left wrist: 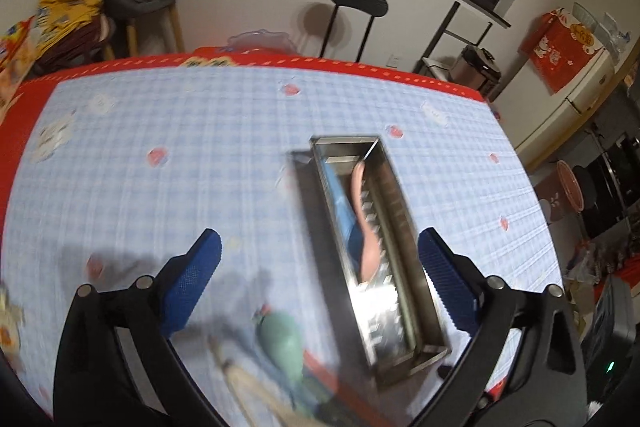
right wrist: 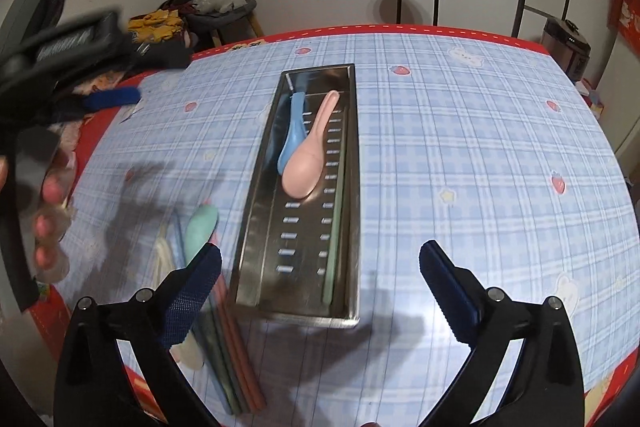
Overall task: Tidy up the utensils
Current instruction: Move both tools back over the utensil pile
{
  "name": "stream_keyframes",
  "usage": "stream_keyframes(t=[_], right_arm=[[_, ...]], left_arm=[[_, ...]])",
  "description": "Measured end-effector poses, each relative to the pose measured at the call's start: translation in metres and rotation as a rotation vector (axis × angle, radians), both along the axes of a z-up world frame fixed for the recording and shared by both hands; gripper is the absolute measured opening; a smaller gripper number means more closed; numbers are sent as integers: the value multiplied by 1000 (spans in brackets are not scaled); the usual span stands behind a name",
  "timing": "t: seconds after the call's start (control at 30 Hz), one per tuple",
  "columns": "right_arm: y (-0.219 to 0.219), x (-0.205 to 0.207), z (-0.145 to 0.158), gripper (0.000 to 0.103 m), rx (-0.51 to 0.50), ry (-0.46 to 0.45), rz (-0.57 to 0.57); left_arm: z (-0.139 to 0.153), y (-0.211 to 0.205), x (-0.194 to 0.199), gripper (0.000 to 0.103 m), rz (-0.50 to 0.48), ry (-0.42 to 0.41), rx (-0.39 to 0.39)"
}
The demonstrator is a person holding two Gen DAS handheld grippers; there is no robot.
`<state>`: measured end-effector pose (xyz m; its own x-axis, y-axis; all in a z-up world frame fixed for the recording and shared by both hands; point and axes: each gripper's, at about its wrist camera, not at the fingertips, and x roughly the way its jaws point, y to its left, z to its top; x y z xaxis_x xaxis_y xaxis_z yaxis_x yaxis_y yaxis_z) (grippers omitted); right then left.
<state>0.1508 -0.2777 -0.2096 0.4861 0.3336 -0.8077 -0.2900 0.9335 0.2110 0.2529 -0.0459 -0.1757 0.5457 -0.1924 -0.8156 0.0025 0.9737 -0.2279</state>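
Utensils: pink spoon (right wrist: 306, 163) and blue spoon (right wrist: 292, 135) already sit in the steel tray (right wrist: 348, 187) mid-frame, so both grippers, left gripper (left wrist: 320, 267) and right gripper (right wrist: 320, 279), hang wide open and empty, probably lining up the green spoon (right wrist: 200, 231) lower left.

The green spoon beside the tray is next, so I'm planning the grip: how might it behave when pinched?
The green spoon looks rigid and smooth, so probably slippery between pads. Its rounded bowl may rock or pivot. It lies against the chopsticks, so those could shift too.

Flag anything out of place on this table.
The green spoon and a bundle of chopsticks lie on the tablecloth left of the steel tray, not in it. The blue spoon and pink spoon lie inside, overlapping.
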Motion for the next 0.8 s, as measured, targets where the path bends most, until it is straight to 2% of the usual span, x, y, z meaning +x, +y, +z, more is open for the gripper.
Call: stream_keyframes(t=[0.2, 0.43, 0.63, 0.8], right_arm=[[2, -31, -13, 97, 9, 7, 26], [14, -61, -33, 97, -12, 31, 92], [28, -73, -39, 97, 2, 34, 169], [39, -77, -38, 97, 19, 68, 234]], left_arm=[[-20, 9, -72, 97, 61, 36, 89], [-60, 20, -146, 97, 153, 122, 115], [-88, 25, -193, 97, 215, 192, 139], [-89, 35, -214, 97, 272, 194, 135]])
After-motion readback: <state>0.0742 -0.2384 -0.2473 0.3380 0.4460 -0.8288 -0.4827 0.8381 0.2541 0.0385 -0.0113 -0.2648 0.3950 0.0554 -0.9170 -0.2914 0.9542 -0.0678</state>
